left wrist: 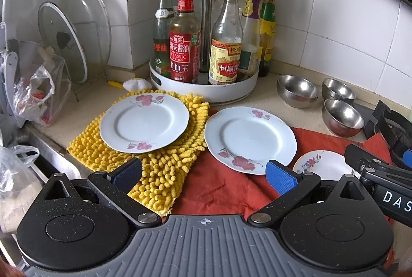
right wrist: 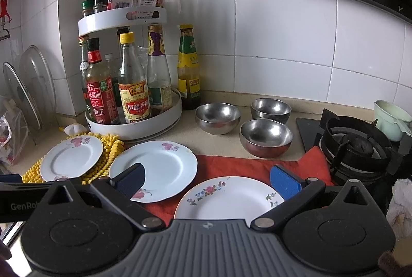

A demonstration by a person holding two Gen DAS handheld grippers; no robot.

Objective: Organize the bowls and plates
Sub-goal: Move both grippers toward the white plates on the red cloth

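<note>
Three white flowered plates lie on the counter. One plate [left wrist: 144, 121] [right wrist: 71, 157] rests on a yellow chenille mat [left wrist: 159, 174]. A second plate [left wrist: 249, 139] [right wrist: 157, 169] lies on a red cloth [left wrist: 221, 187] [right wrist: 231, 166]. A smaller plate [left wrist: 323, 165] [right wrist: 229, 198] sits nearest the right gripper. Three steel bowls [left wrist: 297, 90] [left wrist: 337, 90] [left wrist: 342, 117] [right wrist: 217, 117] [right wrist: 270, 109] [right wrist: 265, 136] stand behind the cloth. My left gripper [left wrist: 203, 175] is open, hovering above the mat and cloth, holding nothing. My right gripper [right wrist: 207, 178] is open above the small plate.
A white two-tier turntable [left wrist: 206, 86] [right wrist: 134, 127] of sauce bottles stands at the back. Glass lids [left wrist: 64, 40] lean in a rack on the left beside a plastic bag [left wrist: 36, 94]. A gas burner [right wrist: 358, 148] and a pale green cup [right wrist: 391, 120] sit at right.
</note>
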